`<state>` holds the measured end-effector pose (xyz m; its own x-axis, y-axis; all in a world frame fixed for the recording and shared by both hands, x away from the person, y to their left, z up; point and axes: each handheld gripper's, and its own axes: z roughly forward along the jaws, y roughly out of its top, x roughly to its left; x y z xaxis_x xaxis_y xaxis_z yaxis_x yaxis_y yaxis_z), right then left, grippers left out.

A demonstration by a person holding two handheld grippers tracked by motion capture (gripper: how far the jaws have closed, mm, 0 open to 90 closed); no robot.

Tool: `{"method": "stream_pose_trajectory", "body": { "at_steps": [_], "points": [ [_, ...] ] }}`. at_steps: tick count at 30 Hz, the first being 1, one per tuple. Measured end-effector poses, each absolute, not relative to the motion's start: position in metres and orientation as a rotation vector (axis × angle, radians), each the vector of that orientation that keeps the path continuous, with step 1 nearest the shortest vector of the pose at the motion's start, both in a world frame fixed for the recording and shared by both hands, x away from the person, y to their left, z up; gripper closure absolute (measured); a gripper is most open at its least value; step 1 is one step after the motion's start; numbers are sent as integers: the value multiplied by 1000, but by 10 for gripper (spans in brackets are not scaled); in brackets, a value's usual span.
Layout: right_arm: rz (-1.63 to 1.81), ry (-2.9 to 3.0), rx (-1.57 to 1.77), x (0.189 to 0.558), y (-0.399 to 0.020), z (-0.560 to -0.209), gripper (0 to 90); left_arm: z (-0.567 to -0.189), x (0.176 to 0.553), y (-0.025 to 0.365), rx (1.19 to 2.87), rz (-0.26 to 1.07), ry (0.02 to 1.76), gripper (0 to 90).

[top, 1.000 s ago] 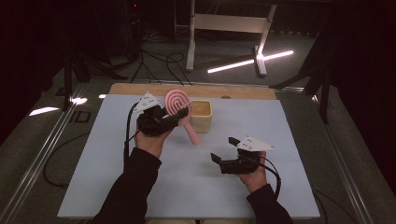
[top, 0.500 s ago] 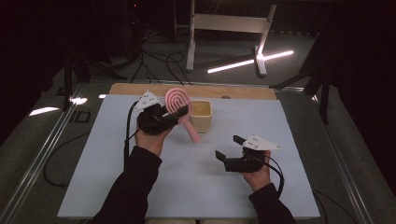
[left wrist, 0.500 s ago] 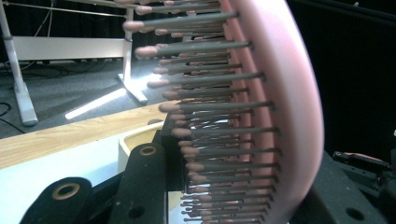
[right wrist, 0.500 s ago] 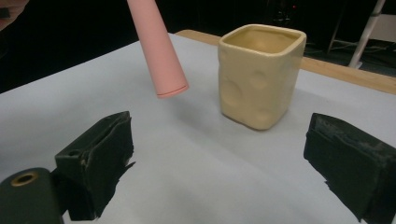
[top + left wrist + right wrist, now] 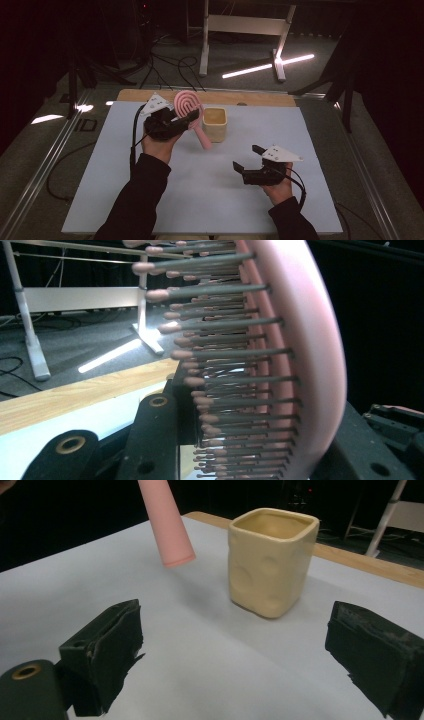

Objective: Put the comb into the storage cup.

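Left gripper (image 5: 187, 119) clamps hairbrush (image 5: 189, 106) | right gripper (image 5: 248, 157) empty, agape | cup (image 5: 214, 124) upright

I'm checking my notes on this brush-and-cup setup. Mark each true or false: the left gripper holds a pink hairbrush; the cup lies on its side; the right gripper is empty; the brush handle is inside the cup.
1. The left gripper holds the pink bristled hairbrush: true.
2. The cream square ceramic cup lies on its side: false, it stands upright.
3. The right gripper is empty: true, fingers apart.
4. The brush handle is inside the cup: false, it hangs beside it.
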<state>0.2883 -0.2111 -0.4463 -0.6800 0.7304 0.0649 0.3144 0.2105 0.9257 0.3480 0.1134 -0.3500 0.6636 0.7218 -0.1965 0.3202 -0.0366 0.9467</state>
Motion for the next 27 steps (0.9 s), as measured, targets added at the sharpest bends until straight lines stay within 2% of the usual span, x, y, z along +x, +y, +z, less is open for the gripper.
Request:
{"method": "stream_pose_trajectory", "body": {
  "at_steps": [27],
  "points": [
    [1449, 1955, 1072, 272, -273, -462, 85, -347, 361, 104, 1637, 420, 860, 635]
  ]
}}
